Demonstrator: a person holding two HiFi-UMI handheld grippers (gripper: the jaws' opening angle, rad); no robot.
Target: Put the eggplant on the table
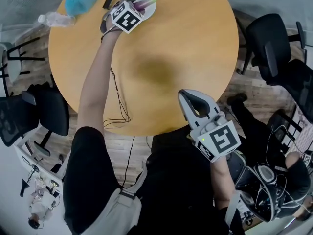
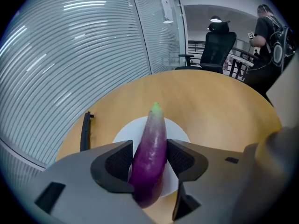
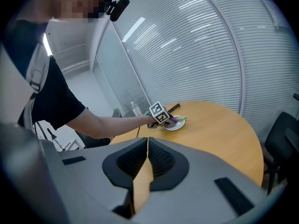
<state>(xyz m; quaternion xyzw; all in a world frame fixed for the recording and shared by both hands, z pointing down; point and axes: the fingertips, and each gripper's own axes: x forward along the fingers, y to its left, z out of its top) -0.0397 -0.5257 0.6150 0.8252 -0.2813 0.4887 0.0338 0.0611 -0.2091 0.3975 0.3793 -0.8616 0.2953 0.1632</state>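
Between the pads of your left gripper (image 2: 149, 143) sits the eggplant (image 2: 155, 122), clamped on both flanks, its green tip pointing away over the white plate (image 2: 124, 134) at the far side of the table (image 2: 215, 106). Your right gripper (image 3: 147, 146) hovers clenched and empty by the near edge. You seem to be at the pick-up; whether the eggplant has left the plate is unclear. Next, lift it past the rim, carry it to bare wood, then release.

Right tongs (image 3: 147, 146) closed, empty, above table (image 3: 219, 125)
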